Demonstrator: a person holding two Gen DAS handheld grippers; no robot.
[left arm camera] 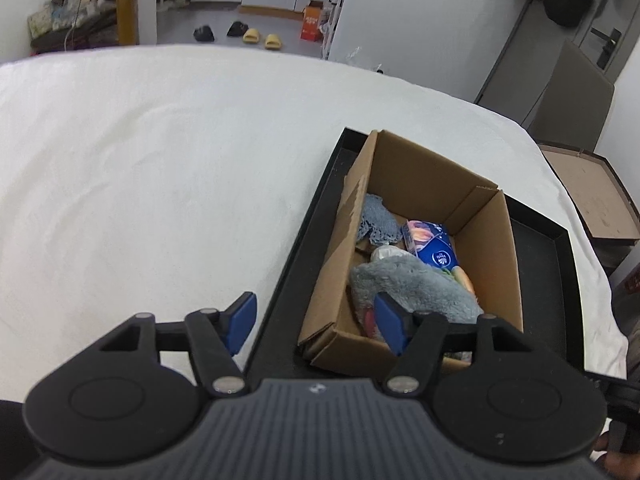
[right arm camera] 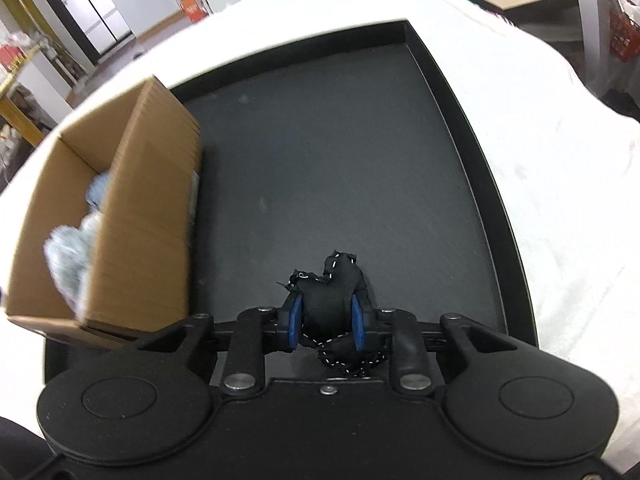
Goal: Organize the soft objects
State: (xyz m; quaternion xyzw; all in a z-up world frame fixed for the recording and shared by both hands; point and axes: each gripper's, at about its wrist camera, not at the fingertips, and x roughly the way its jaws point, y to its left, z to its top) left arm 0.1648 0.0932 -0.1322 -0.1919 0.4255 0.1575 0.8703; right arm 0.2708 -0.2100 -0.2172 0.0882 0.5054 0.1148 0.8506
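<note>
The left gripper (left arm camera: 316, 322) is held with its jaws apart, nothing between them, one blue pad over the white cloth (left arm camera: 140, 184), the other over the cardboard box (left arm camera: 424, 184). A fluffy grey plush (left arm camera: 416, 288), a blue knit cloth (left arm camera: 376, 220) and a blue packet (left arm camera: 432, 246) are seen inside. On the black tray (right arm camera: 360, 152), the right gripper (right arm camera: 326, 322) is clamped on a small black stuffed piece (right arm camera: 330, 292) edged with white stitching.

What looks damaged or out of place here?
The cardboard box has a torn, ragged left wall edge. One black stitched soft toy sits outside it on the black tray, pinched in the right claw; other soft things are boxed.
</note>
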